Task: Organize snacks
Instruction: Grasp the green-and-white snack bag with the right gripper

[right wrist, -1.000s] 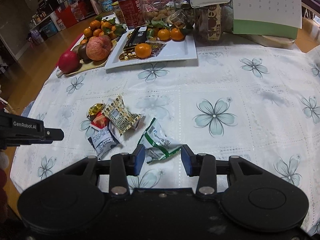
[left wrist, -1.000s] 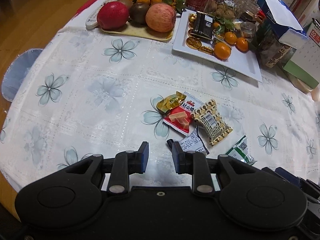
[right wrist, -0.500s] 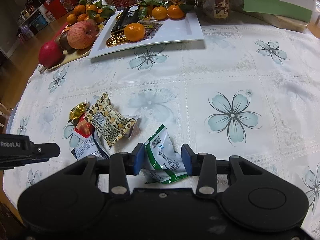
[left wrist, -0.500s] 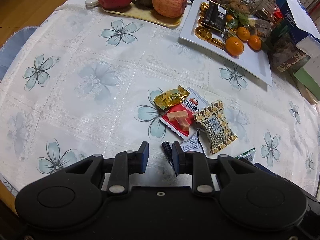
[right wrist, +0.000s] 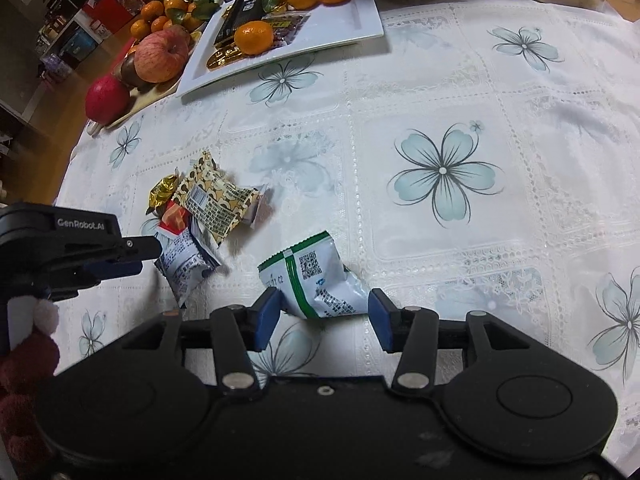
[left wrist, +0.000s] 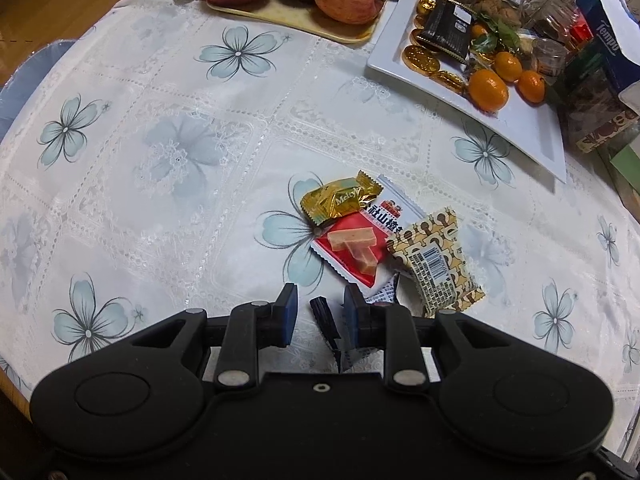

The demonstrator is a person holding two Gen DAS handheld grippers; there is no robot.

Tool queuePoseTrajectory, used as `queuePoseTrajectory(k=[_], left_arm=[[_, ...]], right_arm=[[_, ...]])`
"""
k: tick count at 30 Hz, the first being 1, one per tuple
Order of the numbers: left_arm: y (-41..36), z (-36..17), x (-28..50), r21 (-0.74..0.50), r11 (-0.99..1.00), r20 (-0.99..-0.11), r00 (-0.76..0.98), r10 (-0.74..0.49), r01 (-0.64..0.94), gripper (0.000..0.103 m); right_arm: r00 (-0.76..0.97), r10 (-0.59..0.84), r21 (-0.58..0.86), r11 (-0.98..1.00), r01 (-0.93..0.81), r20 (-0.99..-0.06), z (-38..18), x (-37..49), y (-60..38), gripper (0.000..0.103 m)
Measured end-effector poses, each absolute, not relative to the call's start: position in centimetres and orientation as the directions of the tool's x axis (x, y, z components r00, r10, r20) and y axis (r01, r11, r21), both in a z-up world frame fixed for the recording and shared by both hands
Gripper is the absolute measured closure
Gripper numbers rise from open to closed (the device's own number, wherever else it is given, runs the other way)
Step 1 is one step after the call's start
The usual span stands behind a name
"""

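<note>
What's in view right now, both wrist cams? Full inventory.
green-and-white packet: 1, between the right gripper's pads, untouched
dark-edged packet: 1, white, edge between the left gripper's pads
patterned packet: 1, beige-brown, in the pile
red packet: 1, in the pile
gold candy: 1, at the pile's far end
white plate: 1, far side, holds mandarins, gold coins, dark packet
fruit tray: 1, apples
tablecloth: white, blue flowers
left gripper: open
right gripper: jaws just widened, open
</note>
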State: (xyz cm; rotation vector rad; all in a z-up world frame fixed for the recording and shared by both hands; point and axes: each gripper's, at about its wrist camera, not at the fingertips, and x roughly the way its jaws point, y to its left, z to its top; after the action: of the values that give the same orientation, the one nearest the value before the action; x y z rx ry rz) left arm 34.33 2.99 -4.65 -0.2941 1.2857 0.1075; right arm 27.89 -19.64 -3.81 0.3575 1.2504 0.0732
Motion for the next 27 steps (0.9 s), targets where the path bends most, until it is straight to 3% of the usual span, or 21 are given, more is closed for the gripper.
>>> queuePoseTrajectory(k=[8, 16, 22, 27], left_arm=[[2.6, -5.3, 34.6, -0.102, 0.963, -0.966, 0.257, -0.036, -0.249, 0.070], [2.4, -5.7, 33.4, -0.106, 0.980, -0.974, 0.218, -0.068, -0.169, 0.070], [5.3, -4.9, 33.0, -0.142, 0.964, -0.968, 0.234, -0.088, -0.225, 0.070], [6.6, -4.8, 32.7, -0.155, 0.957, -0.968, 0.230, -0.098, -0.246, 0.070]], right_arm=[[0.329, 0.213, 0.278, 0.946, 0.165, -0.920, -3.7, 28.0, -20.4, 0.054], [0.328, 0.206, 0.272, 0.948, 0.168, -0.922, -3.6, 28.2, -20.3, 0.054], [0.344, 0.250, 0.331, 0.922, 0.202, -0.905, -3.4, 29.0, -20.3, 0.054], [0.356, 0.259, 0.347, 0.914, 0.210, -0.898, -3.4, 29.9, -20.0, 0.047]])
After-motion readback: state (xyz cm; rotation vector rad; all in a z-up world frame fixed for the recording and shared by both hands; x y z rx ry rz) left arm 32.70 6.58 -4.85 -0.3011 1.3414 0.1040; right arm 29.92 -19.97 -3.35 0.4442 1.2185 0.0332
